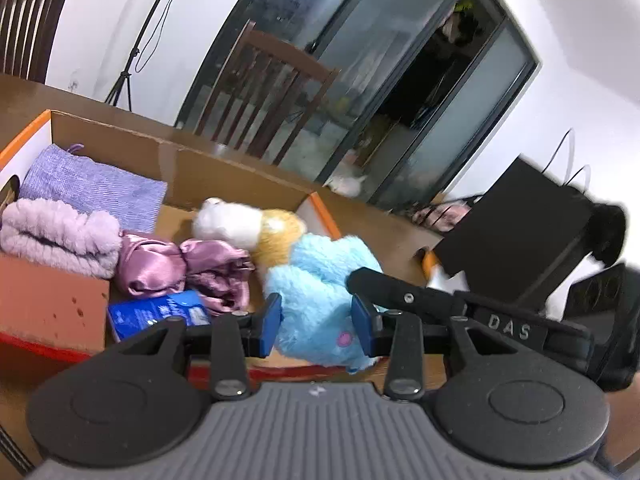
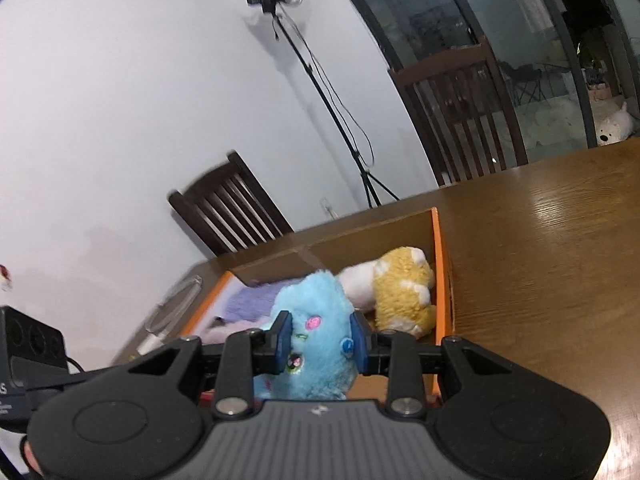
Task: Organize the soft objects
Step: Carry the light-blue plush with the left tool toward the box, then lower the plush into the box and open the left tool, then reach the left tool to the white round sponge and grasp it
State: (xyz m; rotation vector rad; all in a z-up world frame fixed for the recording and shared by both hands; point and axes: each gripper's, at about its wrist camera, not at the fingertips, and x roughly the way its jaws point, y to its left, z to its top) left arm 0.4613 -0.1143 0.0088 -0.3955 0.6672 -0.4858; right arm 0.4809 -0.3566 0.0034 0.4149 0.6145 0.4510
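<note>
A light blue plush toy [image 1: 320,280] hangs over the near right part of an open cardboard box [image 1: 224,176] with an orange rim. My left gripper [image 1: 318,326] is shut on the toy's lower end, blue pads [image 1: 272,322] pressing in. My right gripper [image 2: 320,340] is shut on the same toy [image 2: 316,308] at its face; its black body [image 1: 420,300] reaches in from the right in the left wrist view. Inside the box lie a white and yellow plush [image 1: 256,228], a pink satin cloth [image 1: 180,268], a fluffy lilac roll [image 1: 60,236], a lavender knit [image 1: 92,188] and a blue packet [image 1: 156,312].
The box [image 2: 438,264] stands on a brown wooden table [image 2: 540,260]. A black paper bag [image 1: 516,232] sits on the table to the right. Dark wooden chairs [image 2: 236,212] stand behind the table, and a light stand [image 2: 328,92] by the white wall. A clear plastic item [image 2: 172,304] lies left of the box.
</note>
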